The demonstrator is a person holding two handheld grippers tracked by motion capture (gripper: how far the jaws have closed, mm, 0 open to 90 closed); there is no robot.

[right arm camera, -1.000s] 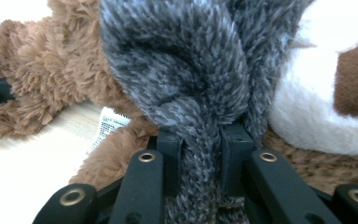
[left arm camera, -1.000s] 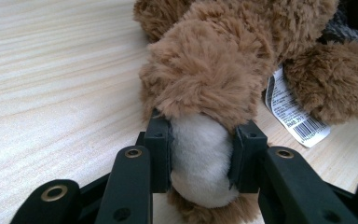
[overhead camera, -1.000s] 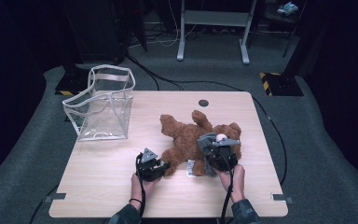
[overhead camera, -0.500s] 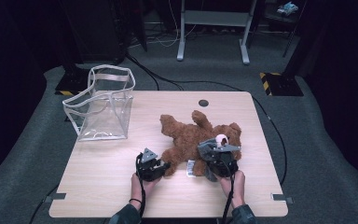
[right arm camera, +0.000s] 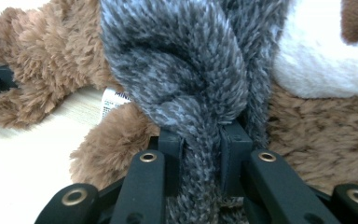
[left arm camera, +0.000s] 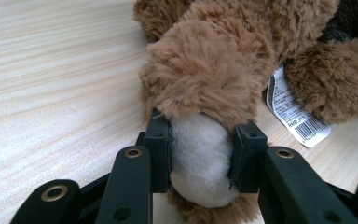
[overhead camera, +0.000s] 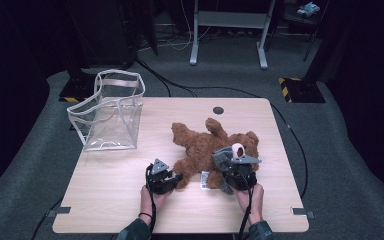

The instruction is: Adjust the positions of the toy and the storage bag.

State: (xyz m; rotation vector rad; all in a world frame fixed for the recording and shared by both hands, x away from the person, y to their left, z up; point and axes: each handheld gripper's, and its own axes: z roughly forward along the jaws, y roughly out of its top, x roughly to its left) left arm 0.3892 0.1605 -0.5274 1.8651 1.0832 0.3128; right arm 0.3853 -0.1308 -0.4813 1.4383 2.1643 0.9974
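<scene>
Where the person's hands enter at the near edge of the table (overhead camera: pixel 105 200), each carries a gripper set against the brown plush bear (overhead camera: pixel 207 147). Left gripper (left arm camera: pixel 200 154): jaws clamped on the bear's cream-tipped paw (left arm camera: pixel 199 163), which sits squarely between the two black pads and bulges slightly past them; the brown fur of the limb rises directly beyond the jaw tips. In the high view the left gripper (overhead camera: pixel 172 181) lies low on the table at the bear's near left limb. Right gripper (right arm camera: pixel 200 154): jaws clamped on a strip of grey fuzzy fabric (right arm camera: pixel 191 93), pinched narrow between the pads and widening into a fold just beyond them. In the high view the right gripper (overhead camera: pixel 230 172) sits at the bear's near right side, over its body.

Between the two grippers a white sewn-in label (left arm camera: pixel 296 109) with a barcode lies flat on the wood, beside the bear's lower limbs.

The bear lies sprawled at the centre-right of the table, limbs spread, extending away from both grippers toward the far edge. Well apart, at the far left corner, a clear plastic bag (overhead camera: pixel 111 112) stands upright with its mouth open. A small dark round hole (overhead camera: pixel 218 110) marks the tabletop near the far edge.
</scene>
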